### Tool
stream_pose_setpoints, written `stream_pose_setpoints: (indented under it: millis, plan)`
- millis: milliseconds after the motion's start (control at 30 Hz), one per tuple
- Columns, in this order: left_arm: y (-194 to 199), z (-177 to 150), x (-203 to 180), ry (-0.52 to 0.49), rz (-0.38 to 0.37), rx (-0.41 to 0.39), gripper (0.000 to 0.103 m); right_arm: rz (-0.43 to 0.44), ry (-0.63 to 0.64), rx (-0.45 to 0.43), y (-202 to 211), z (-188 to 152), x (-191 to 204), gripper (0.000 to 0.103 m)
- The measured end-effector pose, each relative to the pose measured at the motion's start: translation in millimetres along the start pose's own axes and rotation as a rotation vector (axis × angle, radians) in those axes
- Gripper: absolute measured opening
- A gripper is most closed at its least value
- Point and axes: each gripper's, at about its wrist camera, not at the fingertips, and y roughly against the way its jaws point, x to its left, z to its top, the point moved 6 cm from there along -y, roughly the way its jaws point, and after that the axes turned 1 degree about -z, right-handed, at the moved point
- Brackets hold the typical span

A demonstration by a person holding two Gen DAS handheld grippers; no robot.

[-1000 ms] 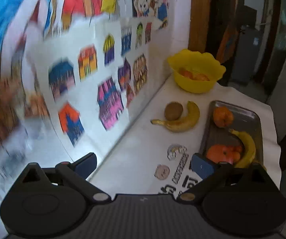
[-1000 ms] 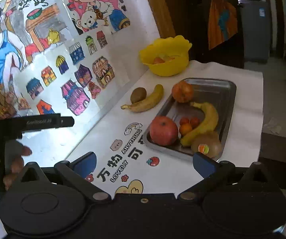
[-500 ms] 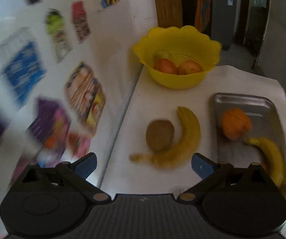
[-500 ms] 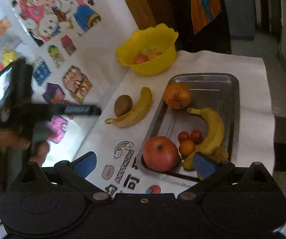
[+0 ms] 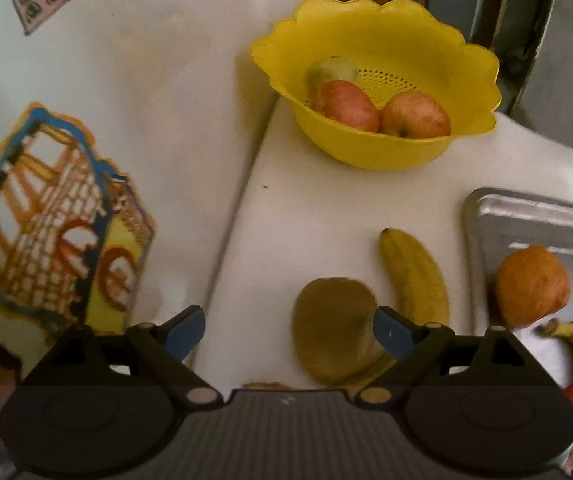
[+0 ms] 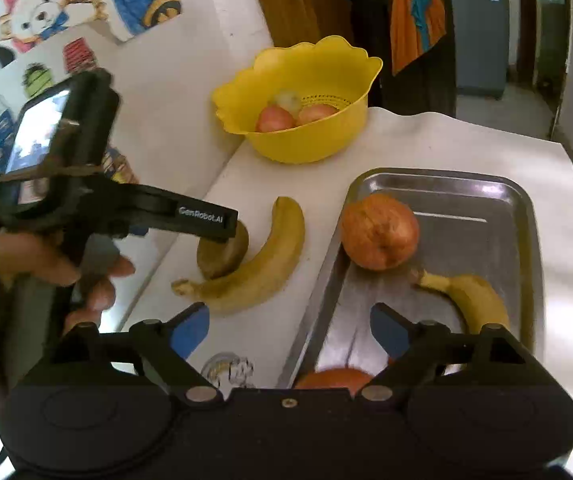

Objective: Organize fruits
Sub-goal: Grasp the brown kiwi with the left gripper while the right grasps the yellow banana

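White cloth covers the worktop [image 6: 426, 148], set against a wall hung with children's pictures. A yellow colander bowl [image 5: 374, 148] at the far end holds two apples and a paler fruit. A steel tray [image 6: 498, 208] on the right carries an apple [image 6: 379, 231], a banana [image 6: 466, 300] and a red fruit at its near edge, partly hidden.

Loose on the cloth: a kiwi [image 5: 332, 328] lying against the inner curve of a second banana [image 5: 414, 276], both between wall and tray.

Left hand-held gripper [image 5: 286, 332]: jaws spread wide, empty, low over the kiwi; the right pad [image 5: 390, 330] is seen at the kiwi's right flank, the left pad well clear of it. Right hand-held gripper [image 6: 286, 330]: jaws apart, empty, poised over the tray's near left rim.

Step in hand is judged to be the kiwi pick-up. The gripper is best shifted rightward so the kiwi sits centred between the pads. The banana-side pad has to be slipped between kiwi and banana, or the banana will be dragged along. A gentle closure is advised; the fruit is rounded, probably soft, and may roll.
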Motion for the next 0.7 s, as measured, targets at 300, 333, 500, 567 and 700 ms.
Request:
stream_pose_setpoints:
  millis: [300, 333, 500, 567, 700]
  plan:
    - [-24, 7, -4, 0.033, -0.043, 0.07, 0.09, -0.038, -0.027, 0.039, -43, 9, 4, 0.083]
    - [-25, 8, -3, 0.045, -0.053, 0.075, 0.088, -0.039, -0.027, 0.043, -46, 9, 6, 0.082]
    - [-23, 7, 1, 0.092, -0.095, 0.085, 0.077, -0.044, 0.0, 0.048, -58, 8, 11, 0.079]
    - [-21, 7, 3, 0.109, -0.093, 0.095, 0.073, -0.042, 0.004, 0.054, -61, 7, 11, 0.079]
    - [-21, 9, -2, 0.106, -0.104, 0.117, 0.074, -0.05, 0.007, 0.057, -63, 6, 9, 0.079]
